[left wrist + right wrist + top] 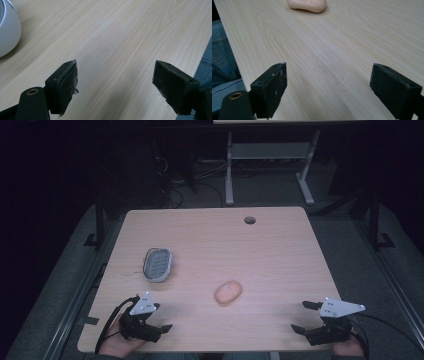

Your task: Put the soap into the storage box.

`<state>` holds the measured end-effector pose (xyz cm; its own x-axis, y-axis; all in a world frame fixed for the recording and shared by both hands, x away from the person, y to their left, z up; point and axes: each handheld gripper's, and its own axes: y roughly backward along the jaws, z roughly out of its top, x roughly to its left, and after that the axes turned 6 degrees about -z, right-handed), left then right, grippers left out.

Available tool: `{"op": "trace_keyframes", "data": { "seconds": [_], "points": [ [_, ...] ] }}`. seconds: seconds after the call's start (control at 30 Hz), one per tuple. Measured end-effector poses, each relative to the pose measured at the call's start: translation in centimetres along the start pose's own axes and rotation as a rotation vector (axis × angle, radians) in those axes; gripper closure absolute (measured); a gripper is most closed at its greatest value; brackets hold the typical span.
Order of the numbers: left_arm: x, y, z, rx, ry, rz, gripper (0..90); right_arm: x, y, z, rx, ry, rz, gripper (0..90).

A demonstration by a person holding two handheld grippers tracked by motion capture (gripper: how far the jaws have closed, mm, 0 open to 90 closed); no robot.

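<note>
Meanwhile, both grippers wait spread at the near edge

Low on the wooden counter [280,250], the left gripper [150,317] sits at the near left corner, held in a hand [117,342] that comes in from the bottom, and its jaws stand wide apart with nothing between them. From the left gripper view, bare wood grain lies between the two black pads [63,85], and the rounded white side of a dish [7,32] shows at the upper left. The right gripper [306,316] rests at the near right corner, its jaws likewise spread and empty, with the grey three-cornered plate [340,307] on top. A peach-coloured oval soap bar [228,291] lies flat on the counter between the two grippers, a little farther out, touching neither; in the right gripper view it sits at the top edge [307,5], well beyond the pads. An oval soap dish [157,264] with a slotted insert stands to the left of the soap bar, apart from it. A round cable hole [249,220] marks the far side of the counter
</note>
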<state>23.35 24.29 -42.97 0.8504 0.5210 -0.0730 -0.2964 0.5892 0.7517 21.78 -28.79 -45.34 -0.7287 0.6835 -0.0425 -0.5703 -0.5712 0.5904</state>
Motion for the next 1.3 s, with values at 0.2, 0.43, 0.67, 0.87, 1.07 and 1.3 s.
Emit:
{"op": "trace_keyframes", "data": {
  "seconds": [0.2,0.43,0.67,0.87,1.07,1.3],
  "points": [
    [-0.4,-0.3,0.9,0.006,-0.016,-0.012,19.1,0.1,0.3,0.0,-0.009,0.007,-0.001,13.8],
    [-0.9,-0.6,2.3,0.007,-0.045,-0.024,18.5,0.3,0.4,0.2,-0.014,0.016,0.005,13.8],
    [-0.8,-1.1,4.0,0.010,-0.055,-0.037,18.2,0.2,0.3,0.1,-0.012,0.010,0.000,13.8],
    [-1.1,-2.2,5.7,0.023,-0.085,-0.052,18.2,0.2,0.4,0.1,-0.014,0.012,-0.006,13.8],
    [-1.1,-3.2,7.0,0.036,-0.099,-0.069,17.8,0.2,0.5,0.1,-0.017,0.007,-0.008,13.8],
    [-1.3,-4.0,8.0,0.043,-0.105,-0.081,17.7,0.2,0.7,0.2,-0.024,0.009,-0.011,13.8]
  ]
}}
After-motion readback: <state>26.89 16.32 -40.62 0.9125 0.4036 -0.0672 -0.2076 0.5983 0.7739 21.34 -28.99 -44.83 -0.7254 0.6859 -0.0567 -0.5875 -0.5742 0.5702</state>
